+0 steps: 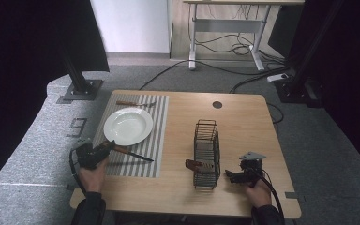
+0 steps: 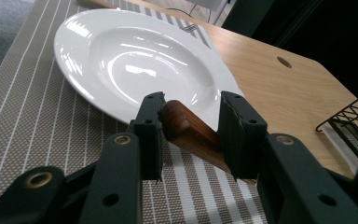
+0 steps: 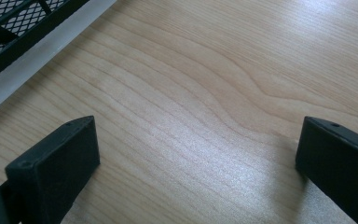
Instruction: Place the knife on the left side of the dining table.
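High view: left gripper (image 1: pixel 107 147) is clamping a knife (image 1: pixel 132 153) by its handle, blade lying dark and thin across the striped placemat (image 1: pixel 155 136), just in front of the white plate (image 1: pixel 128 125). Left gripper view is showing the handle (image 2: pixel 191 132) as glossy reddish-brown wood with a rounded end, pinched between both jaws. Right gripper (image 1: pixel 228 176) is sitting low over the bare wooden table (image 1: pixel 243 122) beside the black wire rack (image 1: pixel 206 153), jaws spread wide, gripping nothing. 1 more utensil (image 1: pixel 135 103) is lying behind the plate.
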Tool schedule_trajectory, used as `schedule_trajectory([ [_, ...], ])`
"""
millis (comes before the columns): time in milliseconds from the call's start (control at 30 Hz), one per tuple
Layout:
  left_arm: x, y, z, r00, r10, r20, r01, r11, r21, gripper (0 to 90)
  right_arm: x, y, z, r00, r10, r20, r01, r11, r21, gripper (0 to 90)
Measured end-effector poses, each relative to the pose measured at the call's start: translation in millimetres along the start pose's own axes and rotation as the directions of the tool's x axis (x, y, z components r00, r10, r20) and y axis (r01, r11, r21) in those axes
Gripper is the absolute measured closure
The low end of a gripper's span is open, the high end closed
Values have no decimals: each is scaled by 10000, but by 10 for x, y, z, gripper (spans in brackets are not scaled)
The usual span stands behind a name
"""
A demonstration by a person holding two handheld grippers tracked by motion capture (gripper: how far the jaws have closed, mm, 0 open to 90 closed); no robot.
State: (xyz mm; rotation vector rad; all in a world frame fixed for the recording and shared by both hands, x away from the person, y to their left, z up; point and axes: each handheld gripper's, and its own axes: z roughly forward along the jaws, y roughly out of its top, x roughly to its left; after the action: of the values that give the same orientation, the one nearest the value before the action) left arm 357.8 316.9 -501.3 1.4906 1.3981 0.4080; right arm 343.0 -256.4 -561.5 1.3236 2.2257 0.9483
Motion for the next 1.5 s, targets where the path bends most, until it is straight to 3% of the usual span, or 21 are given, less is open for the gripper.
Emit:
schedule_trajectory([
  [267,91,-64,43,10000,-39,-64,39,10000,14,584,0,0,0,10000,1,-2,-1,10000,0,0],
  [367,107,-79,51,9987,327,-379,-321,9993,177,563,0,0,0,10000,-2,-1,2,10000,-1,0],
  [467,131,-94,50,9977,431,-530,-417,9987,285,573,0,0,0,10000,0,0,0,10000,-1,0],
  [633,225,-149,76,9989,94,-458,-74,9990,443,572,0,0,0,10000,-1,-1,1,10000,0,0],
  [933,290,-180,137,9979,74,-638,-28,9974,719,561,0,0,0,10000,-1,0,1,10000,0,0],
  [1067,318,-194,163,9969,136,-769,-65,9957,919,560,0,0,0,10000,0,-3,0,10000,0,0],
  [1233,313,-189,197,9903,692,-1206,-528,9895,1342,572,0,0,0,10000,0,1,0,10000,-2,0],
  [1500,334,-206,239,9870,746,-1426,-485,9828,1783,580,0,1,0,10000,-2,1,2,10000,-2,0],
])
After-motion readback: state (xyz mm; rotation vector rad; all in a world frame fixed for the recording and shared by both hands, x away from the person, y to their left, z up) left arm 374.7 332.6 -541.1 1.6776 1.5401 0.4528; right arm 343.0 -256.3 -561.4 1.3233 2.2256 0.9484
